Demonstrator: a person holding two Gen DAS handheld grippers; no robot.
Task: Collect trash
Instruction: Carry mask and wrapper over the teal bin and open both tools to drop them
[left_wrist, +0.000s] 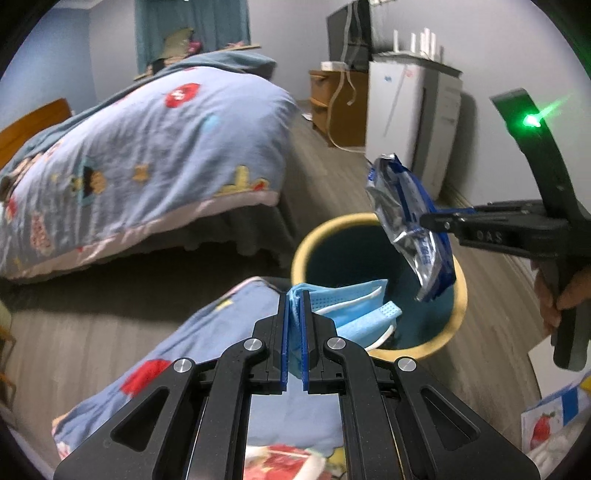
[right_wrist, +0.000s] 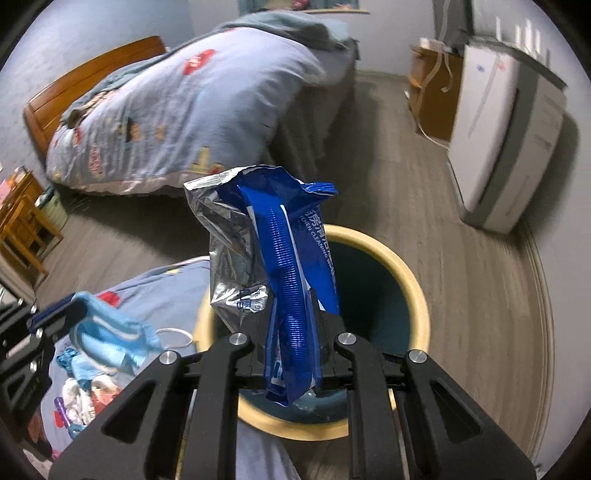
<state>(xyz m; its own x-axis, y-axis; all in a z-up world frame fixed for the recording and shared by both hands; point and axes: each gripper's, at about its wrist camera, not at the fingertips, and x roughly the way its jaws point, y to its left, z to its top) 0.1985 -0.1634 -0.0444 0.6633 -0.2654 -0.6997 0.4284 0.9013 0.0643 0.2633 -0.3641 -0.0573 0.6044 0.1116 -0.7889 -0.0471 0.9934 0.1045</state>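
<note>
Left gripper (left_wrist: 294, 325): jaws nearly closed, blue pads pinching a crumpled light-blue face mask (left_wrist: 347, 306); mask draped rightward over the near rim of the bin.
Right gripper (right_wrist: 293, 339): jaws clamped on a blue-and-silver wipes packet (right_wrist: 280, 258); packet stood upright between the fingers, torn top uppermost.
Packet position: held above the bin opening, toward its right side in the left wrist view.
Trash bin (left_wrist: 460, 295): round, cream rim, dark teal inside, stood on grey wood-look floor (left_wrist: 92, 332).
Near edge: patterned blue bedding (left_wrist: 177, 362) below the left gripper, touching the bin's side.
Loose items: small wrappers and scraps (right_wrist: 85, 391) lay on that bedding.
Background: bed with blue cartoon quilt (left_wrist: 155, 147); white appliance (left_wrist: 406, 118) against the wall.
</note>
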